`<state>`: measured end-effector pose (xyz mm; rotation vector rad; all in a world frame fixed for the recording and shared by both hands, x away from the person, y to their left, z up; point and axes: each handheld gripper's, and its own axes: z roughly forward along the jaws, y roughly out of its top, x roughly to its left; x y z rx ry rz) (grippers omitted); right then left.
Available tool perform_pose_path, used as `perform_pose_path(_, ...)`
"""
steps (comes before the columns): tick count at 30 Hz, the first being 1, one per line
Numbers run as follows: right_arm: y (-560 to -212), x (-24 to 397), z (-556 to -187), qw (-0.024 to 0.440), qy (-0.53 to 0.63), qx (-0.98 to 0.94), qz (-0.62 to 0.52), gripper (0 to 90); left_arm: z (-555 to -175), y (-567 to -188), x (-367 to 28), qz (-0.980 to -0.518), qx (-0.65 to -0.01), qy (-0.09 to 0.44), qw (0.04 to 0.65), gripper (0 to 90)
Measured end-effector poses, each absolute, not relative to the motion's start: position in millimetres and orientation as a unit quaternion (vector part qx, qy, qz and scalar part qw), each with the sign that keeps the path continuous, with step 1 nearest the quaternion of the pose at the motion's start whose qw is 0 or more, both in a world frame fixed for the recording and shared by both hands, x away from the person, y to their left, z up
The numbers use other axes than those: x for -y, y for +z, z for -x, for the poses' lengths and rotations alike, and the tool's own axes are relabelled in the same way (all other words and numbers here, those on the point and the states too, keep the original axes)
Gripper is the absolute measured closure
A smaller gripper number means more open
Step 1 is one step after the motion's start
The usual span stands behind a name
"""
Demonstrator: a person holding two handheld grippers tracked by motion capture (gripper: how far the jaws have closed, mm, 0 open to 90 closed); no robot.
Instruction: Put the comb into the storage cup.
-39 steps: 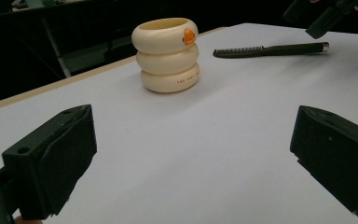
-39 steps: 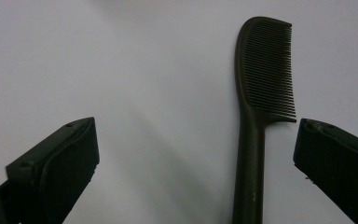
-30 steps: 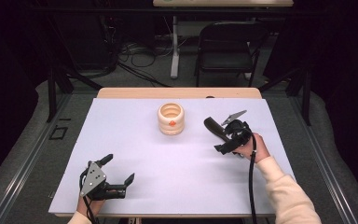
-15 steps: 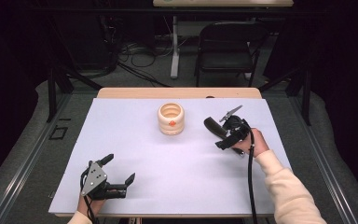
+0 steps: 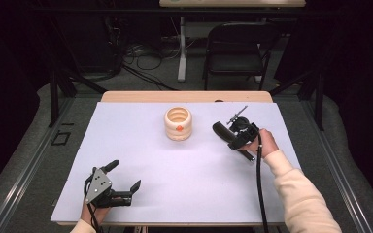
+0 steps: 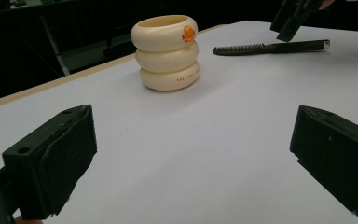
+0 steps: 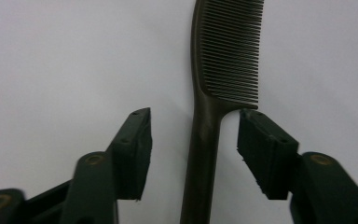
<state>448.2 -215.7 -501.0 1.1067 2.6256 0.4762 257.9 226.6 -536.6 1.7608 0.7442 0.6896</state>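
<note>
Comb (image 7: 223,70) flat between closing right hand-held gripper (image 7: 193,128), pads not touching

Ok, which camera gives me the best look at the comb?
The right gripper view: the comb lies close up between the closing jaws, teeth and handle sharp. The left gripper view shows it far off; in the high view the right gripper covers it.

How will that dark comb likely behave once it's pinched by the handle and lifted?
The comb looks thin and lies flat, so it is probably light and won't roll. Its smooth narrow handle may slip or swivel between the right tongs. The fine teeth look bendable.
</note>
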Motion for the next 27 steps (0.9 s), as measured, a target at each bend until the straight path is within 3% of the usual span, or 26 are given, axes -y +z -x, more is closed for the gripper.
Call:
perform_pose_path(5, -503.5, 213.0, -455.1, 0.114, 0.139, -0.9, -0.398, 55.4, -257.3, -536.3, -227.2, -0.736, -0.311, 0.289, 0.528, 0.5)
perform_pose_path(11, -505.4, 213.1, -461.7, 0.106, 0.114, -0.906, -0.393, 60.4, -257.6, -536.4, -226.9, -0.736, -0.312, 0.289, 0.527, 0.5)
perform_pose_path(27, -518.6, 207.8, -469.4, 0.09, 0.077, -0.901, -0.417, 64.6, -257.8, -536.6, -227.0, -0.738, -0.311, 0.289, 0.524, 0.5)
